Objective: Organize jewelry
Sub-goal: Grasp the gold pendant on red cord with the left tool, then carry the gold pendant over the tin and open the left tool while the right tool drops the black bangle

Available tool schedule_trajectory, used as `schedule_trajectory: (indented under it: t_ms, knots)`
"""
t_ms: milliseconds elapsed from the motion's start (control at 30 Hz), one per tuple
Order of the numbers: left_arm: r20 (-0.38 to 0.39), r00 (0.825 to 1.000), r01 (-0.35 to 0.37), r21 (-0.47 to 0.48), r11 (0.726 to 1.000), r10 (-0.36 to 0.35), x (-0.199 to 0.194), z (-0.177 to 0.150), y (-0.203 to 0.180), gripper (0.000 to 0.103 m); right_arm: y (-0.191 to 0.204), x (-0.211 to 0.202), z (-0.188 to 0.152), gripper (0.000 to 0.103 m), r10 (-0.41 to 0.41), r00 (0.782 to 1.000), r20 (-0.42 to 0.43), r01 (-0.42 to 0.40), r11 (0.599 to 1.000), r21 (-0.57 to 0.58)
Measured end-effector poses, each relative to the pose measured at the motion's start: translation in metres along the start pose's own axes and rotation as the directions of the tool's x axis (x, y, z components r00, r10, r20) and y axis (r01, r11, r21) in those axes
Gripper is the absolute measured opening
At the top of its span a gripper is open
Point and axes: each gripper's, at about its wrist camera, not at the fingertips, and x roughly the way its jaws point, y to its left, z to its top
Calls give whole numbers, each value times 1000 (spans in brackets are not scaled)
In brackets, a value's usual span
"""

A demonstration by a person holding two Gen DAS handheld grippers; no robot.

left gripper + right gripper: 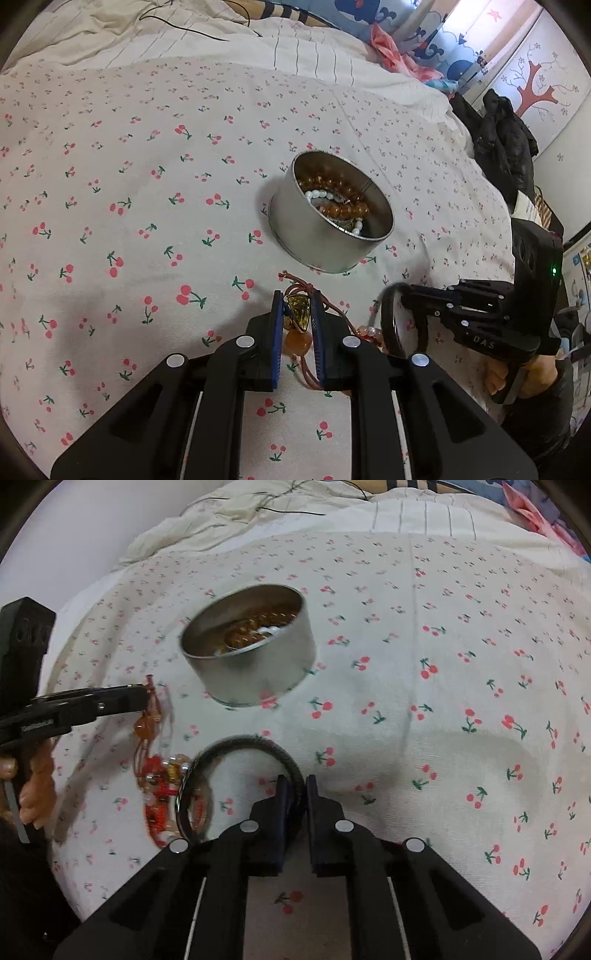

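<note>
**Both grippers held jewelry beside the open tin**

The left gripper [297, 308] pointed steeply down at the bed sheet [129, 206], its blue pads closed on a yellow pendant [297, 312] with a brown cord [308, 373] and an orange bead [295, 341] hanging under it. The right gripper [295, 786] leaned down at a similar angle and its fingers pinched the black bangle [240, 744], which stood tilted above the sheet. A red beaded bracelet [159, 794] lay just beside the bangle. The round metal tin [321, 221] stood open on the sheet, just beyond both grippers, with amber and white bead strings inside. To the left of the tin the sheet was wide and flat up to the rumpled blanket [147, 37] at the far edge
</note>
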Motion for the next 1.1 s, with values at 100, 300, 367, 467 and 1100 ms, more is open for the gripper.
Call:
schedule_trajectory:
  t_ms: [100,300,367,467,1100]
  knots:
    - [20,1000,22,-6,1000,-21,-8,2,1,13,-2,-11,3,10,40,998,39,-41,999,17]
    - [73,995,70,24,997,-72,-28,5,-9,13,-14,-35,10,10,73,989,131,-82,994,66]
    - [87,991,98,40,994,-101,-33,10,-18,13,-18,-43,13,10,72,983,169,-87,993,84]
    - [105,987,114,57,992,-119,-36,22,-29,13,-22,-53,15,10,47,978,204,-69,992,105]
    - [73,996,49,-13,999,-47,18,86,-32,13,-11,-39,74,10,-64,967,246,44,995,86]
